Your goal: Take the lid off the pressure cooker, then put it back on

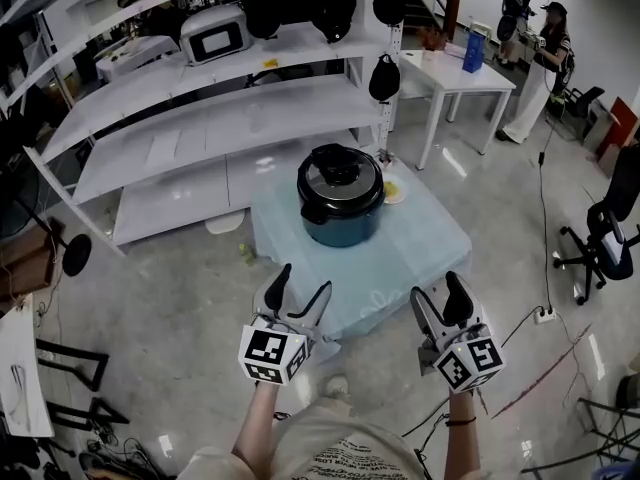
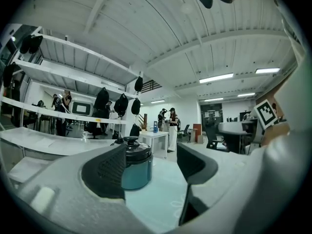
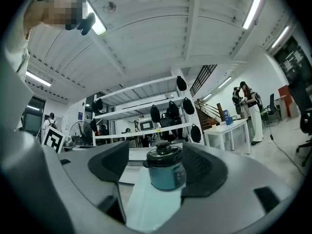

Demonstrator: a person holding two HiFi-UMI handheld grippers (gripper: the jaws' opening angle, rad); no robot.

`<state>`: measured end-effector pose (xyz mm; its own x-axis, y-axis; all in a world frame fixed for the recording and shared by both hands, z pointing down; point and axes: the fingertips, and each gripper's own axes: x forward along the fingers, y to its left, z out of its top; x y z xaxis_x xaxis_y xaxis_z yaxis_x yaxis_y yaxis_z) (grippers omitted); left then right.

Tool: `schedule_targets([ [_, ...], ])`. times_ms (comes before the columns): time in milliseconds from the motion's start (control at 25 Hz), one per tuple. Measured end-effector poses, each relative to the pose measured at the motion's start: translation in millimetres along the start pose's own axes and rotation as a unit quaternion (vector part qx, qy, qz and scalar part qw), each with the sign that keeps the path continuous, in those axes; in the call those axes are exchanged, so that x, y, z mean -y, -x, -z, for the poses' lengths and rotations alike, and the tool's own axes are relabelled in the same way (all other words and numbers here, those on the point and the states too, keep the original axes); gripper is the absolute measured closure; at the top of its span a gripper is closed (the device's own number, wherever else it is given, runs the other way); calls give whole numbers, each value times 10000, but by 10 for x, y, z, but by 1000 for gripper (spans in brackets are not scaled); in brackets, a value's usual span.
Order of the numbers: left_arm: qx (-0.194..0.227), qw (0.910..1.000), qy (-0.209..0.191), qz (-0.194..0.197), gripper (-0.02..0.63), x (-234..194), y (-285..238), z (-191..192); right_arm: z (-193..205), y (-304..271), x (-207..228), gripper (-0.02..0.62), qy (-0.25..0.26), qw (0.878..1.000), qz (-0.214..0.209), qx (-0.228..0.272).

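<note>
We are holding the left gripper (image 1: 303, 280) and the right gripper (image 1: 440, 293) well short of the pressure cooker (image 1: 341, 213), at its 7 and 5 o'clock. Both sets of jaws are gaping wide, gripping nothing. The pressure cooker is sitting on the counter (image 1: 405, 258), its lid (image 1: 340, 171) on.

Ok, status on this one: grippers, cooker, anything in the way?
Left gripper and right gripper open, empty, back from the pressure cooker. Lid on, untouched. Nothing in between.

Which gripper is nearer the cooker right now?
Left. The left gripper hangs open short of the cooker, slightly left of it; the right gripper hangs open farther out to the right.
</note>
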<state>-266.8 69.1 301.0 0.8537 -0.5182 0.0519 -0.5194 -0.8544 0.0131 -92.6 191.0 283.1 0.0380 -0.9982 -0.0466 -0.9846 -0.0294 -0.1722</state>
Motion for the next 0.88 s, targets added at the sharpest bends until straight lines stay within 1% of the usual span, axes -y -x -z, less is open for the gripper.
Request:
schedule_targets([
  [160,-50,10000,-4,-1,295,-152,-316,19,22,-322,162,272,33,10000,-54,-44],
  [360,-77,10000,-25,19,295,-255,-577,-6,3,-603,282,272,18,9999,-73,-86],
  [680,-168,9998,-49,40,295,-328,-794,69,69,-858,367,272,22,9997,-160,-175],
  [880,-171,9998,-13,-88,295,-449,-906,59,54,-1115,392,272,125,9988,-414,-214],
])
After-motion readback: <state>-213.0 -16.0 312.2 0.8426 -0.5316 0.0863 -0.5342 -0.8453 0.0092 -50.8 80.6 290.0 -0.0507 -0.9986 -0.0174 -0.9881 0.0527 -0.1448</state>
